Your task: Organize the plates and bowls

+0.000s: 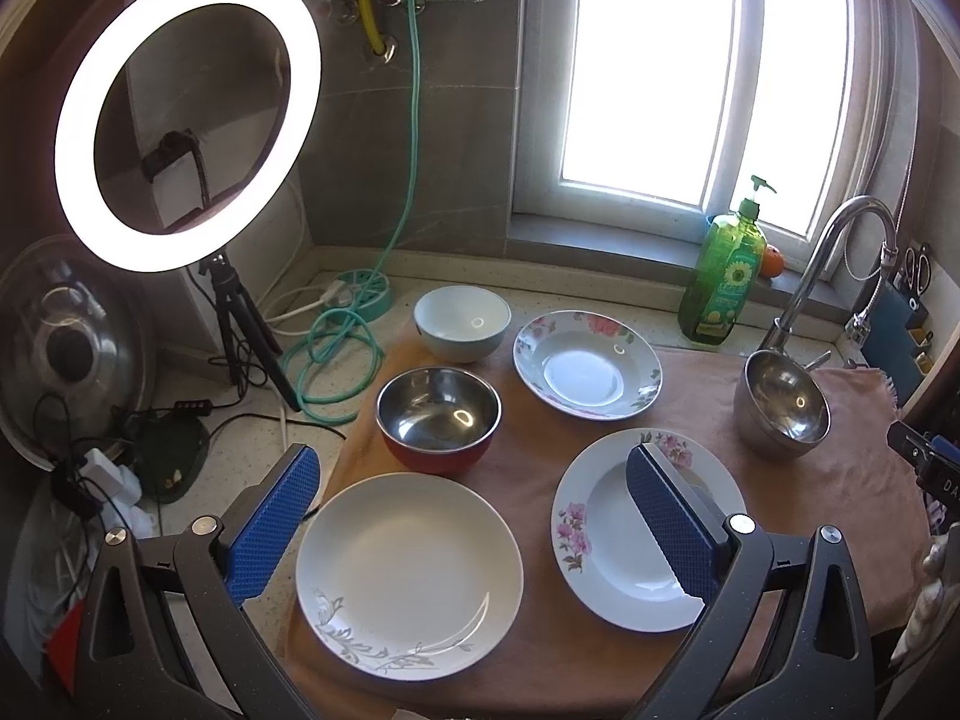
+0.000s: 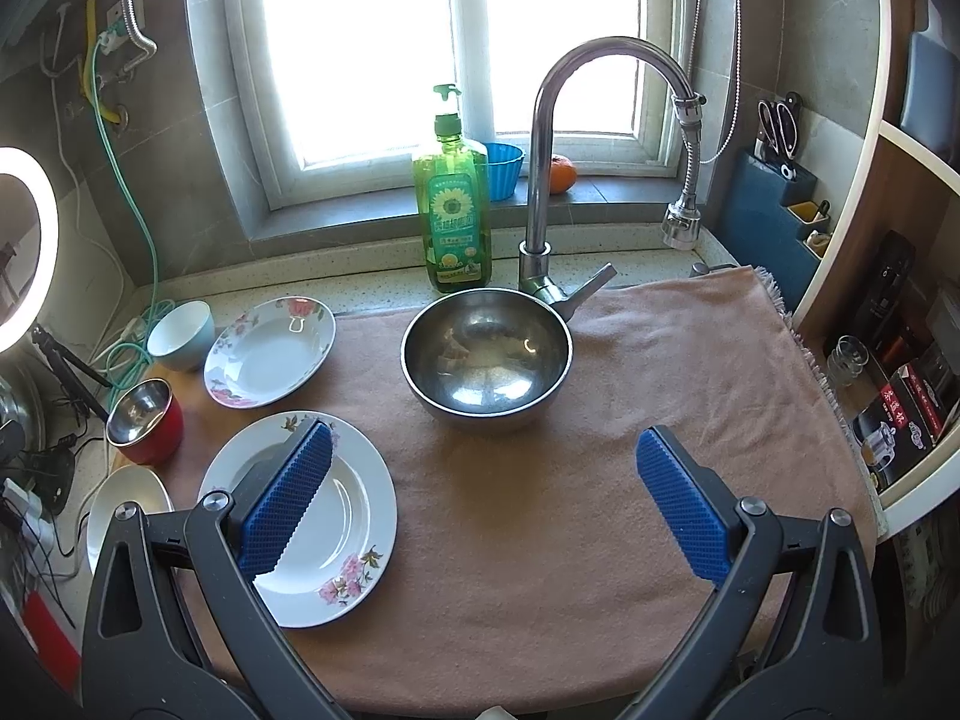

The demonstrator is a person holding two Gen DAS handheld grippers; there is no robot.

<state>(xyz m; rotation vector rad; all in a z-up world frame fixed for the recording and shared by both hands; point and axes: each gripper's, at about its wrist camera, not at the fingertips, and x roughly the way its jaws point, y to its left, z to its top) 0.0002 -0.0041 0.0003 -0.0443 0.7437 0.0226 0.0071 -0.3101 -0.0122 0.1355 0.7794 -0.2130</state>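
Note:
Dishes lie on a pink cloth [image 1: 810, 480]. A white plate with grey leaves [image 1: 408, 576] is nearest in the left wrist view. A pink-flower plate [image 1: 606, 534] [image 2: 354, 516] lies to its right. A rose-rimmed plate [image 1: 588, 363] [image 2: 270, 351] lies further back. A red bowl with a steel inside [image 1: 438, 417] [image 2: 144, 420], a pale blue bowl [image 1: 462, 321] [image 2: 180, 333] and a steel bowl [image 1: 780, 411] [image 2: 486, 354] stand upright. My left gripper [image 1: 474, 468] is open and empty above the leaf plate. My right gripper [image 2: 486, 456] is open and empty, in front of the steel bowl.
A tap [image 2: 552, 180], a green soap bottle [image 2: 453, 204] and a window sill stand behind the cloth. A lit ring light on a tripod [image 1: 186, 120], a teal hose [image 1: 336, 354] and cables fill the left counter. A shelf [image 2: 900, 390] stands at the right.

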